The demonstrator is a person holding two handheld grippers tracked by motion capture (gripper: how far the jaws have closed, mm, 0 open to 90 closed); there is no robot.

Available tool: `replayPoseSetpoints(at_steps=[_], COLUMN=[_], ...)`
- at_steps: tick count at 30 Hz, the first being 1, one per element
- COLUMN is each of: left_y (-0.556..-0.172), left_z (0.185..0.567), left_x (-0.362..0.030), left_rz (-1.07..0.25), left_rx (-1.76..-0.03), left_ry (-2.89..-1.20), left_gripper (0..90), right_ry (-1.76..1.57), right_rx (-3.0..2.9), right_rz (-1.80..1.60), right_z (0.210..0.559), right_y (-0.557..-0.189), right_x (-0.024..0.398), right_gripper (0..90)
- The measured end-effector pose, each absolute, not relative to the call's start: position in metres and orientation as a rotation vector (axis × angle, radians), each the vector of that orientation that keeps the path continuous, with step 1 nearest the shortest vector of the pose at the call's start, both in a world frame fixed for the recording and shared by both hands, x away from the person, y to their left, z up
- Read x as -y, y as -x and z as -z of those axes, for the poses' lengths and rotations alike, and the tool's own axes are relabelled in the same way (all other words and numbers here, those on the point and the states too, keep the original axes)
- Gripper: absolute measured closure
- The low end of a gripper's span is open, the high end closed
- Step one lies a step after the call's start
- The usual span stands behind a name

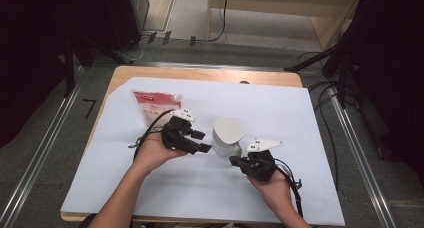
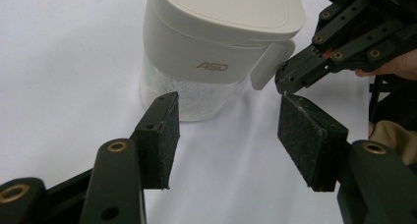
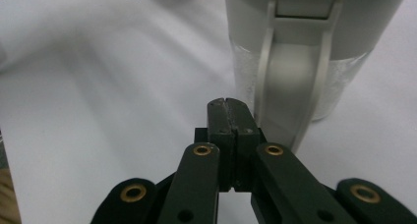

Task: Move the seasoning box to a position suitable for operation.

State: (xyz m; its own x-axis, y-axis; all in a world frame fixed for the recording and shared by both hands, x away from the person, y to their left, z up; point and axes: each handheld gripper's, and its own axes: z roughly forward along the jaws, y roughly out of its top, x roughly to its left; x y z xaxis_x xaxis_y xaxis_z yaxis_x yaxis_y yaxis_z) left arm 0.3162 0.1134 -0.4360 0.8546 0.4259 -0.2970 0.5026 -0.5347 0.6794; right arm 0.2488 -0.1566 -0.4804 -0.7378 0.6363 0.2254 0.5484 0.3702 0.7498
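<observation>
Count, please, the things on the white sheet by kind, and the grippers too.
Jar: 1
Pouch: 1
Grippers: 2, left gripper open, right gripper shut
Total: 4

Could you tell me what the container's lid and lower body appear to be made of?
The lid looks like matte, opaque cream plastic: smooth moulded edges, a printed logo and a hinged latch. The lower body seems clear plastic, possibly glass, since white grains show through it.
</observation>
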Motion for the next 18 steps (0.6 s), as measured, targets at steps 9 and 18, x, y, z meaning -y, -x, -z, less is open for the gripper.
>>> replayPoseSetpoints(at_steps=[9,18], left_y=[-0.317,-0.3173], left_z=[0.4364,0.4367], left_x=[-0.1139,-0.1143], left_rz=[0.124,0.12], left_rx=[-0.662,-0.664], left_ry=[-2.21,-2.21], left_gripper=[42.1,41.8], right_ry=[-1.088,-1.108], right_rx=[-2.512,-2.508], right_rz=[-1.317,-1.322], right_z=[0.4819,0.482], right_y=[-0.2501,-0.2516], right_x=[0.1562,0.1588], right_gripper=[90.0,90.0])
